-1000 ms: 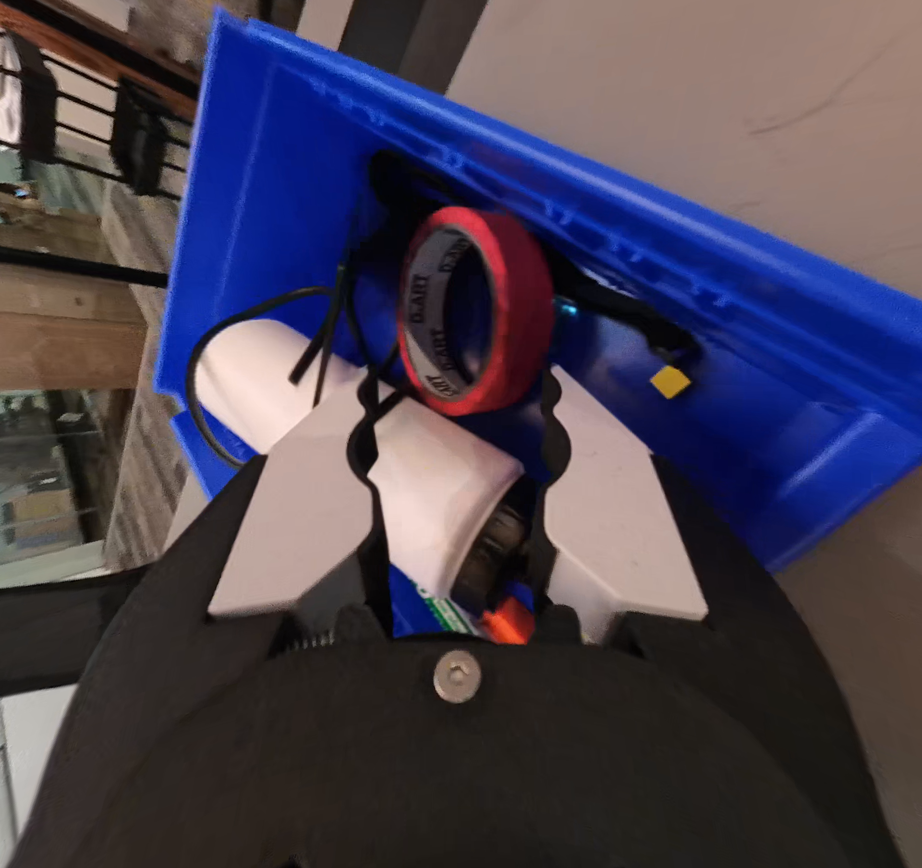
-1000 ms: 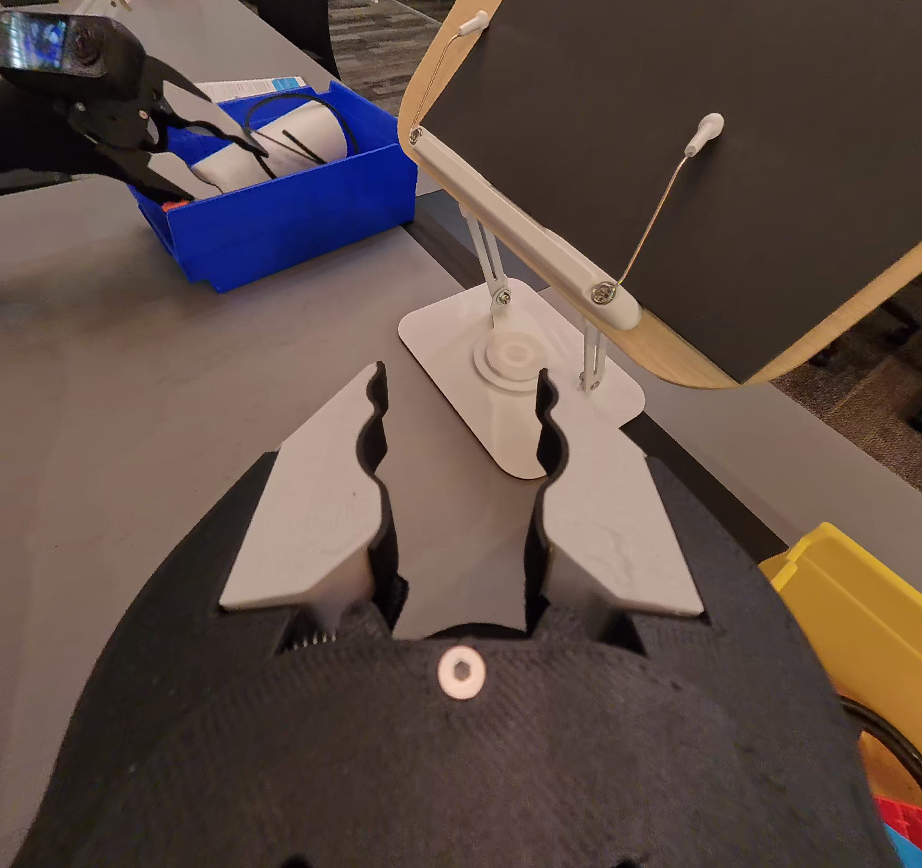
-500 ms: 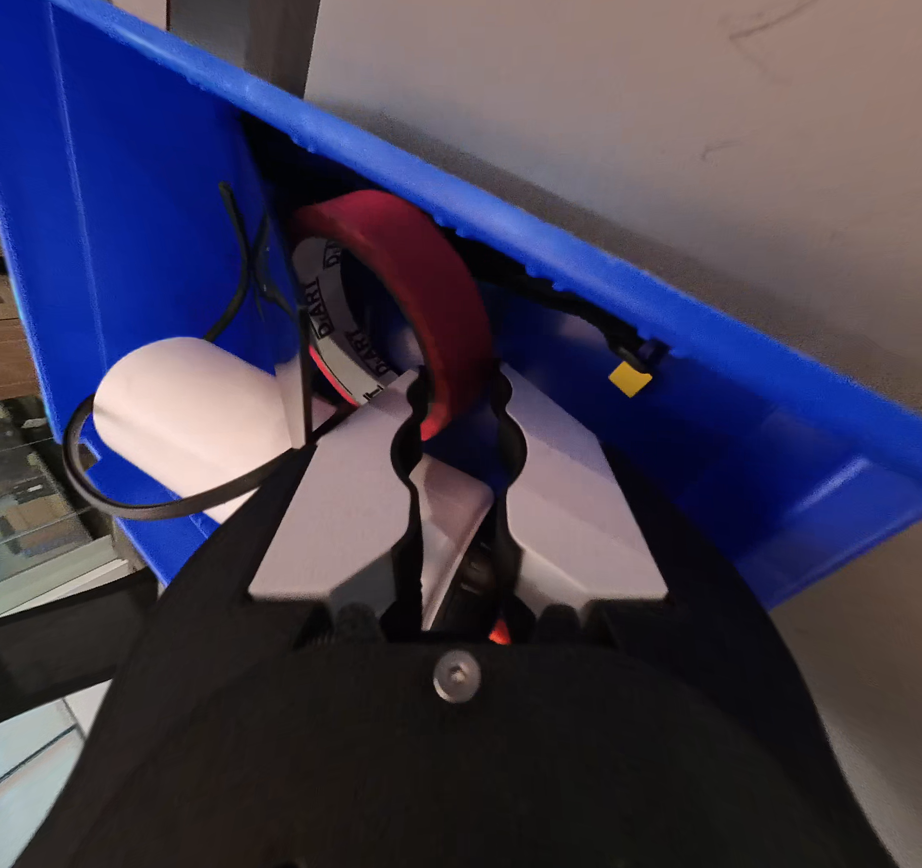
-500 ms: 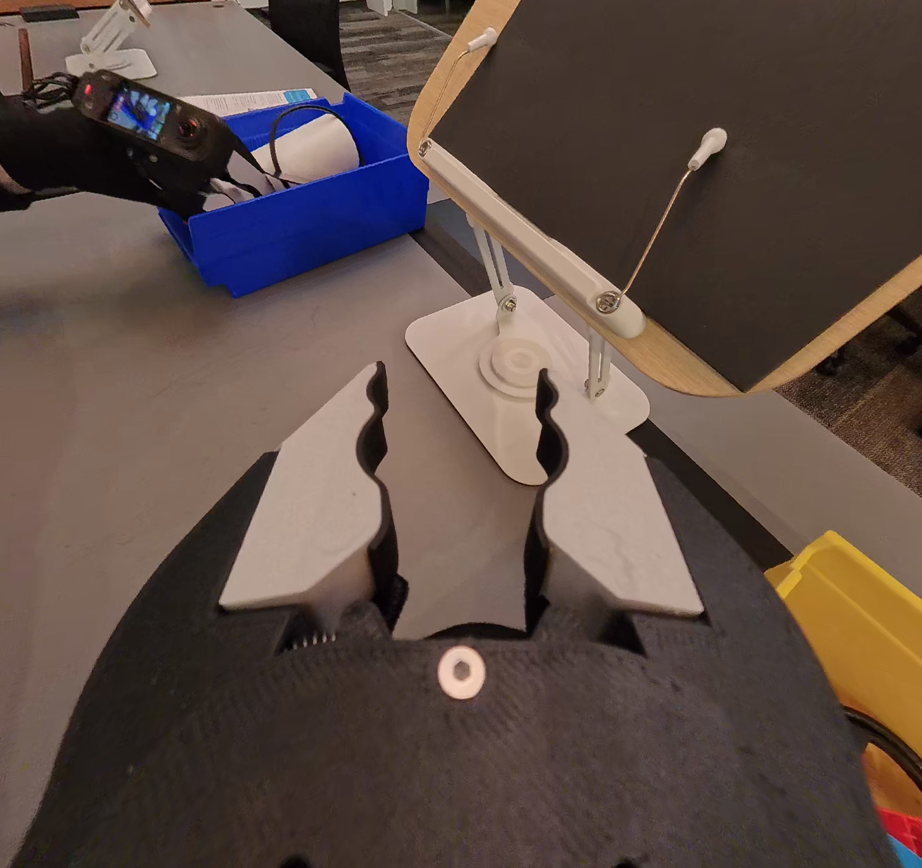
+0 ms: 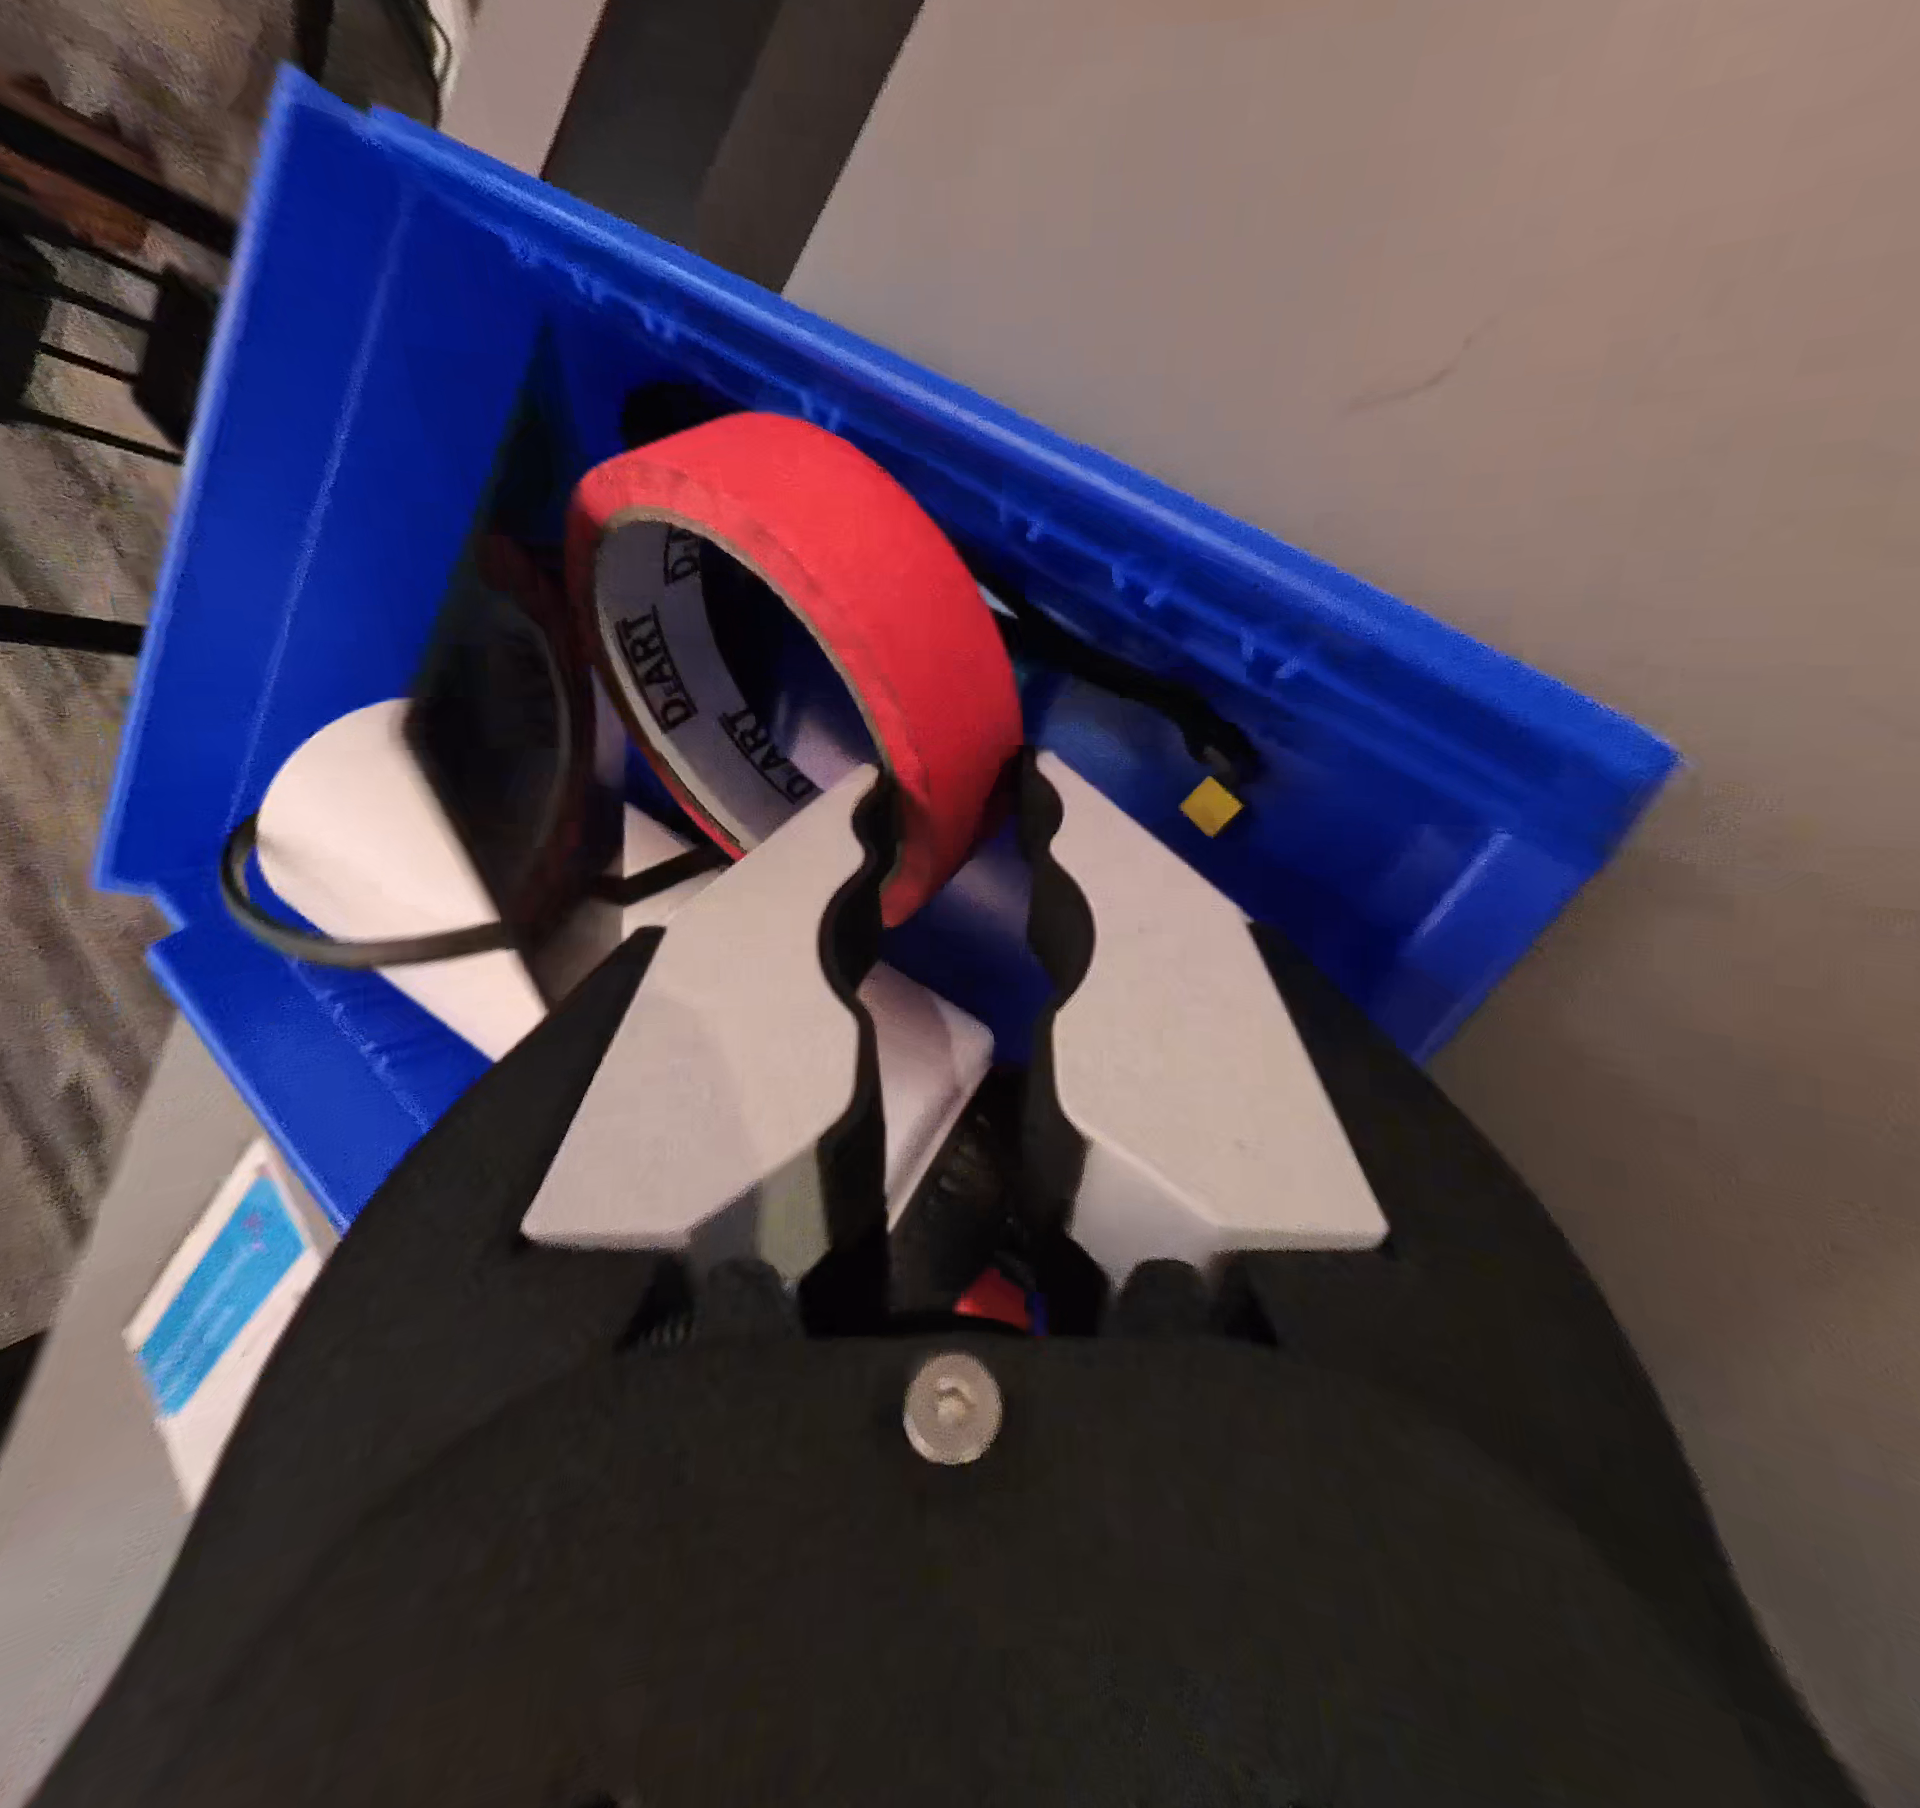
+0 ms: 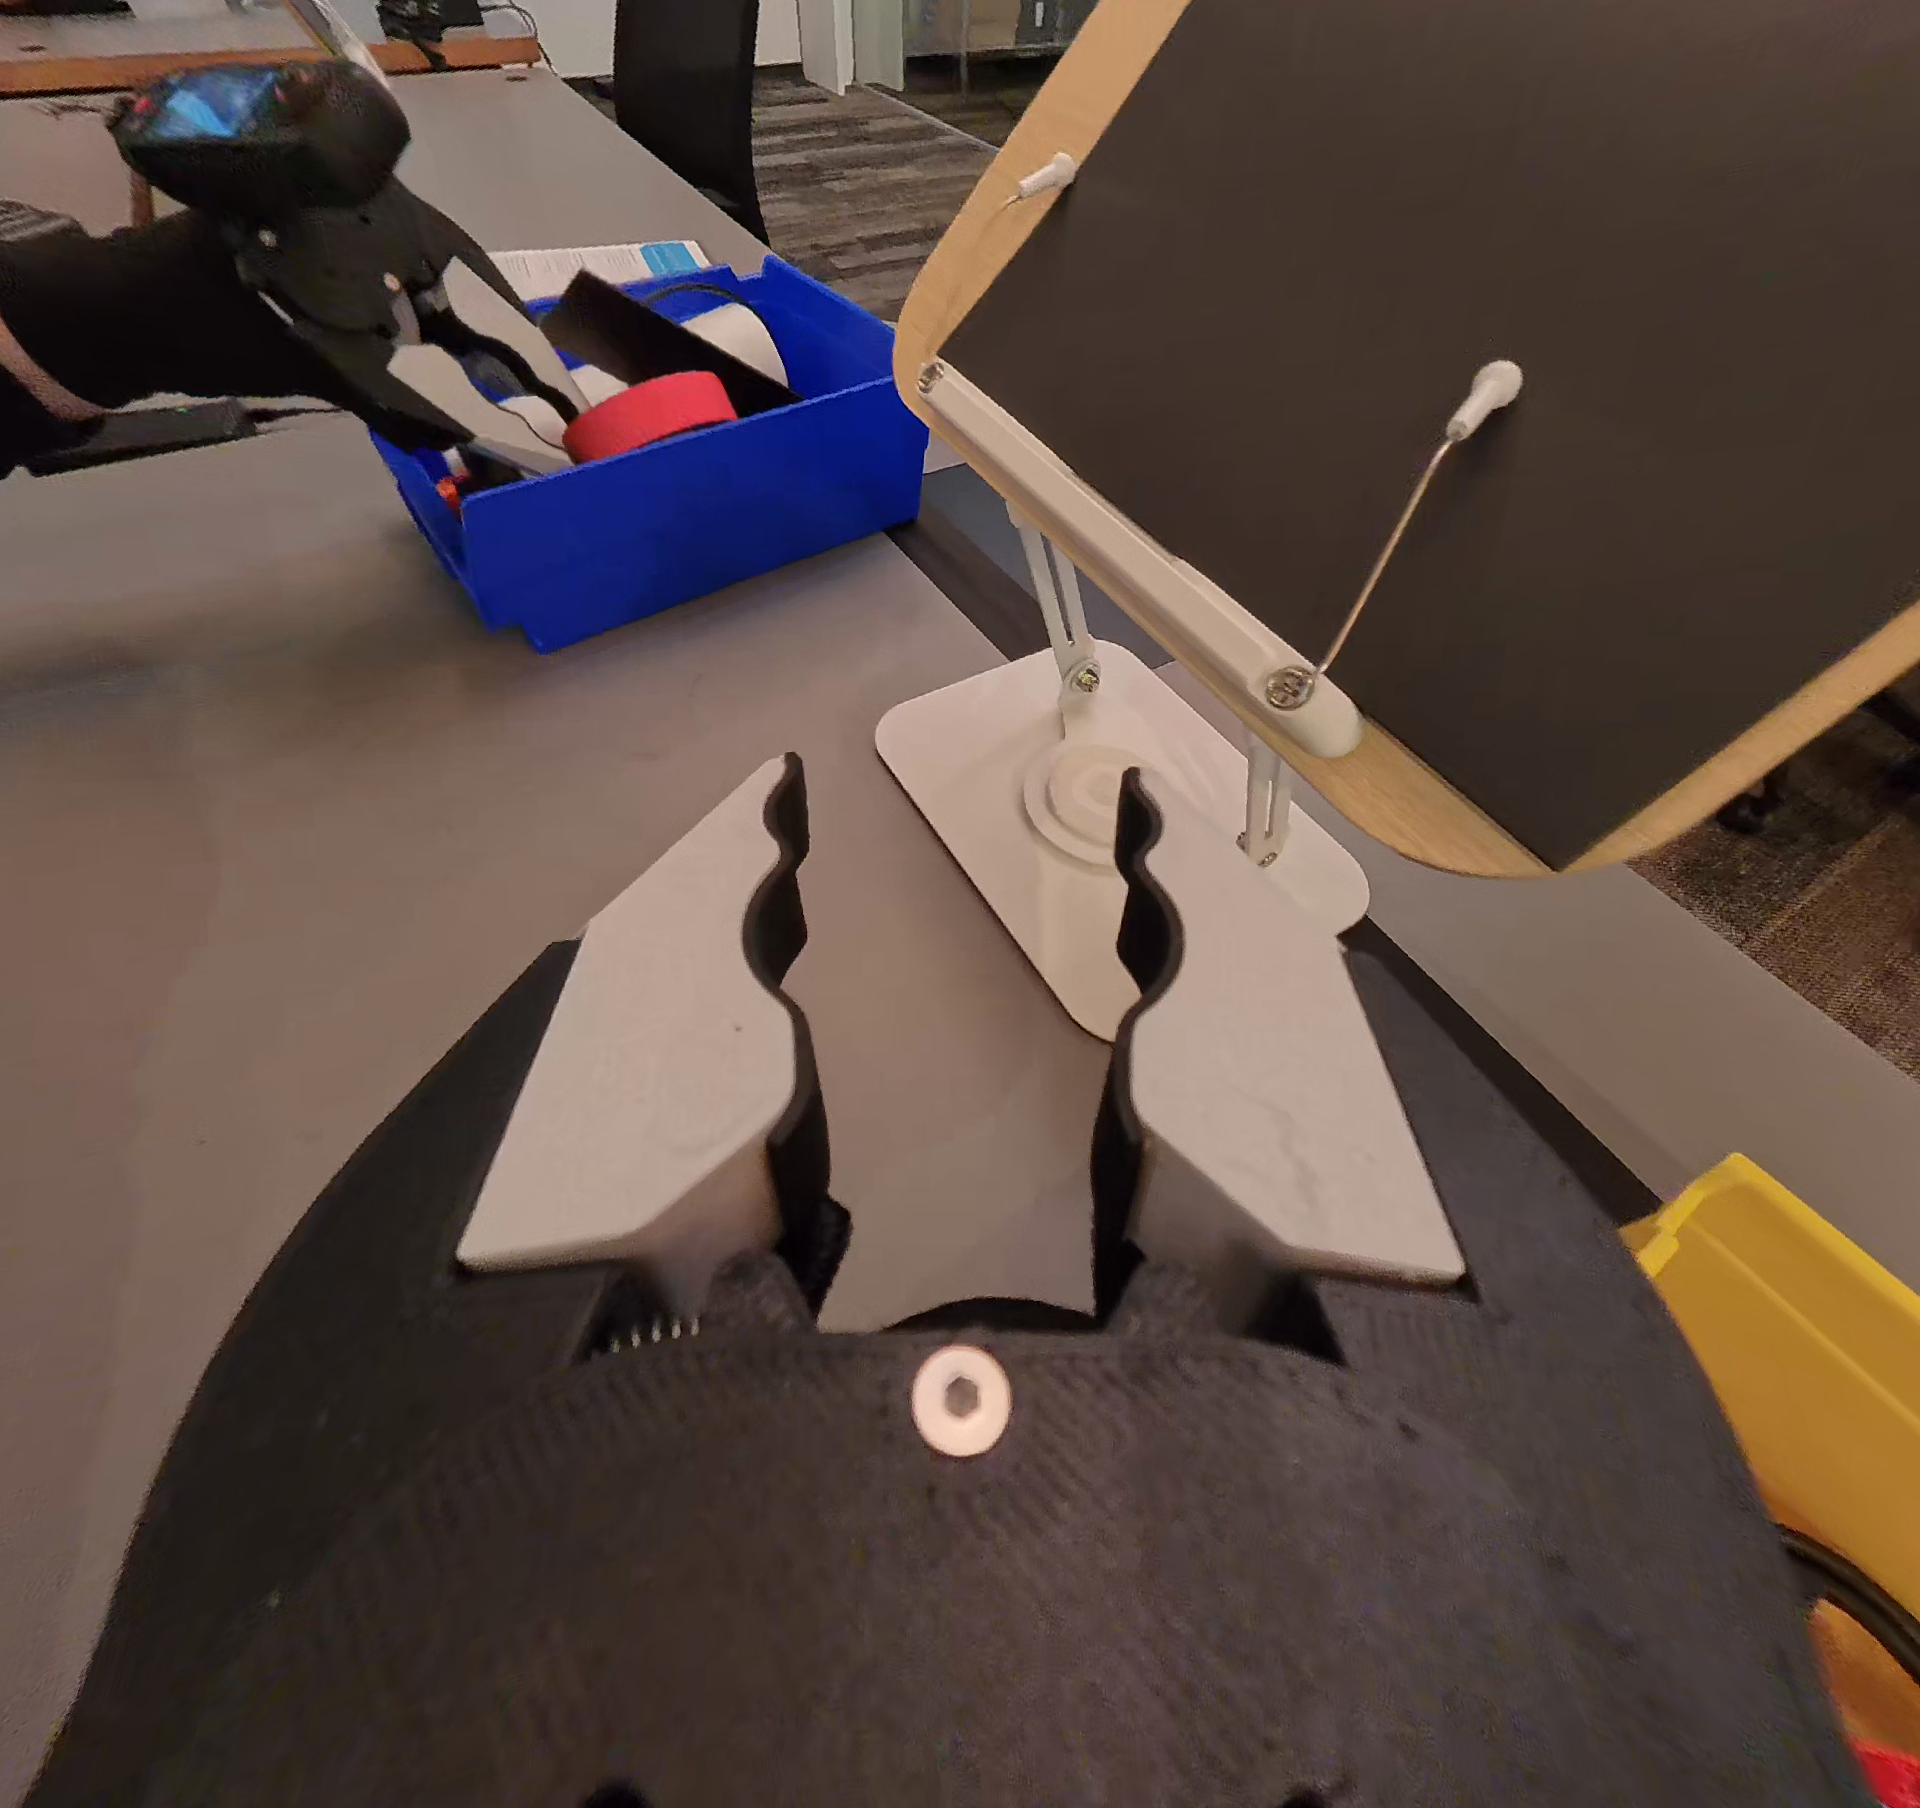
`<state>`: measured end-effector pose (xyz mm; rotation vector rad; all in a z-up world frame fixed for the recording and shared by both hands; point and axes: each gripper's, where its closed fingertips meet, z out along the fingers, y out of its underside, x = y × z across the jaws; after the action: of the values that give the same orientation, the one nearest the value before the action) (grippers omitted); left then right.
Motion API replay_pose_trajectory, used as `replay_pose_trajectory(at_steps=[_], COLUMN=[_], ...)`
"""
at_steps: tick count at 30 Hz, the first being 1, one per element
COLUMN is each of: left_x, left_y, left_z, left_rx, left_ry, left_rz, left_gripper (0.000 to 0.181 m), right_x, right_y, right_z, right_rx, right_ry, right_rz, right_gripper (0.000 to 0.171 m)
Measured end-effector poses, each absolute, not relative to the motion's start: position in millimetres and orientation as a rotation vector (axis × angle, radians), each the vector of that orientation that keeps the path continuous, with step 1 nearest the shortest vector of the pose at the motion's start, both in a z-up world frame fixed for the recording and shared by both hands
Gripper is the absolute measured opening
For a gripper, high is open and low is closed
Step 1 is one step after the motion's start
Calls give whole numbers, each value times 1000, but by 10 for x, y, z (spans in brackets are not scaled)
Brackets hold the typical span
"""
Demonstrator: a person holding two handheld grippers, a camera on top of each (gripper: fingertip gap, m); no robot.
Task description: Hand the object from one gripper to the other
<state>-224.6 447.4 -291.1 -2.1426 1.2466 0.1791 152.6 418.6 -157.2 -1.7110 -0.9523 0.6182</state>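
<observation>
A red tape roll [image 5: 831,605] with a white core is pinched by its wall in my left gripper [image 5: 951,782], just above the blue bin [image 5: 1299,636]. One finger is inside the ring and one outside. In the right wrist view the roll [image 6: 652,416] shows at the tips of that left gripper [image 6: 540,433], level with the bin's [image 6: 686,532] rim. My right gripper [image 6: 961,782] is open and empty, low over the grey table, well to the right of the bin.
The bin also holds a white roll [image 5: 384,854], a black cable [image 5: 343,937] and a small yellow piece [image 5: 1210,805]. A tilted dark board [image 6: 1507,304] on a white stand [image 6: 1039,813] is right of the bin. A yellow bin [image 6: 1797,1363] is at the right edge. A white and blue booklet [image 5: 218,1311] lies by the bin. Left tips to right tips: about 40 cm.
My left gripper has shut on the tape roll's wall and raised it out of the bin. The right gripper stays open and has shifted only slightly.
</observation>
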Motion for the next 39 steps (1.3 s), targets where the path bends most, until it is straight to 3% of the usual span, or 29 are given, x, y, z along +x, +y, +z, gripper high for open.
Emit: replay_pose_trajectory(at_steps=[11,16,24,28,39], left_x=[-1996,-1909,-1772,-1421,53], left_y=[4047,3939,3921,3714,2952], left_z=[-2176,-1990,-2025,-1931,-1397], left_rx=[-1936,-1867,-1874,-1801,-1380], left_ry=[1014,986,1040,1206,1362], left_rz=[-547,-656,-583,-593,-1140], left_gripper=[19,9,8,8,8], right_x=[1336,1187,982,886,677], right_y=[4056,3974,3879,3821,3642], right_z=[-1474,-1429,-1453,-1404,-1173], right_rx=[-1658,-1619,-1592,-1543,-1319], right_ry=[-992,-1030,-1085,-1104,-1163], right_rz=[661,652,644,648,544], right_gripper=[58,58,58,59,54])
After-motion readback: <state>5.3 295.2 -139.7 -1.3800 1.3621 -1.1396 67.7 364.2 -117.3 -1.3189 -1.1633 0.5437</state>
